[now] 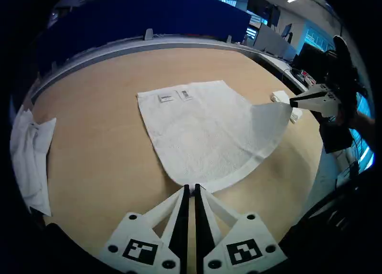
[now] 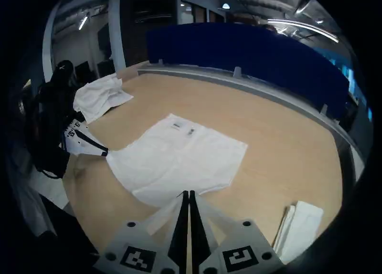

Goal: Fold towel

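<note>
Gripping towel (image 1: pixel 200 131) by two corners, left tongs (image 1: pixel 191 187) and right tongs (image 2: pixel 189 194) are both clamping it; towel is looking soft, light, floppy, so corners suit.

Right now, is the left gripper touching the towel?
Touching. The left gripper view shows the left gripper with its jaws closed on the near corner of the towel.

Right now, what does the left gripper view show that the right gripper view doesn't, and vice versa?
Left gripper view: monitors beyond the divider. Right gripper view: a folded stack in full beside the right claw; the left gives at most a white sliver. Both: the towel on the desk, left claw and right claw each shut on a corner, a crumpled cloth.
</note>
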The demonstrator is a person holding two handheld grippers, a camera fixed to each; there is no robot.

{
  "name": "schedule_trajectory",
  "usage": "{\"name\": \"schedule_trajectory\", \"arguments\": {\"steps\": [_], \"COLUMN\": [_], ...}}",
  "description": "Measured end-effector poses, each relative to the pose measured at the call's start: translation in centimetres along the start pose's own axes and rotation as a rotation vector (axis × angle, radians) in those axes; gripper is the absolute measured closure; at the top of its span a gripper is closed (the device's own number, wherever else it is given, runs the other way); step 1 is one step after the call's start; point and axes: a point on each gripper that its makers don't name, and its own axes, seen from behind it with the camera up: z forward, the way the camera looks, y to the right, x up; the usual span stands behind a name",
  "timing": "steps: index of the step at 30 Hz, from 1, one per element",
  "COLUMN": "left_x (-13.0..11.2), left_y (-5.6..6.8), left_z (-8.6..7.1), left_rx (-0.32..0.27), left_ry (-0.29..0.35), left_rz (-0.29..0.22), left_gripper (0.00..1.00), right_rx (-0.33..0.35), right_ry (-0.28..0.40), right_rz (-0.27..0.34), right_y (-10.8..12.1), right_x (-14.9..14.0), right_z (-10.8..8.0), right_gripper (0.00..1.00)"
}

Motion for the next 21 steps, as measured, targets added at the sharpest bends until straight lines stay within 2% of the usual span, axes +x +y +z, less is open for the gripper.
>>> {"name": "schedule_trajectory", "arguments": {"steps": [12, 17, 21], "left_x": [4.1, 5.1, 5.4], "left_y": [-0.5, -0.2, 0.3], "left_z": [-3.9, -5.3, -5.8], "left_rx": [0.006, -0.001, -0.011], "left_ry": [0.057, 0.074, 0.083], "left_rz": [-0.062, -0.102, -0.132], "left_gripper": [0.92, 0.92, 0.92], "right_rx": [0.003, 0.008, 0.002], "right_ry": [0.017, 0.017, 0.012], "right_rz": [-0.003, 0.011, 0.019], "right_y": [-0.2, -0.5, -0.4], "right_x": [1.5, 1.6, 1.4], "right_z": [-1.8, -2.6, -3.0], "right_gripper": [0.97, 0.97, 0.97]}}
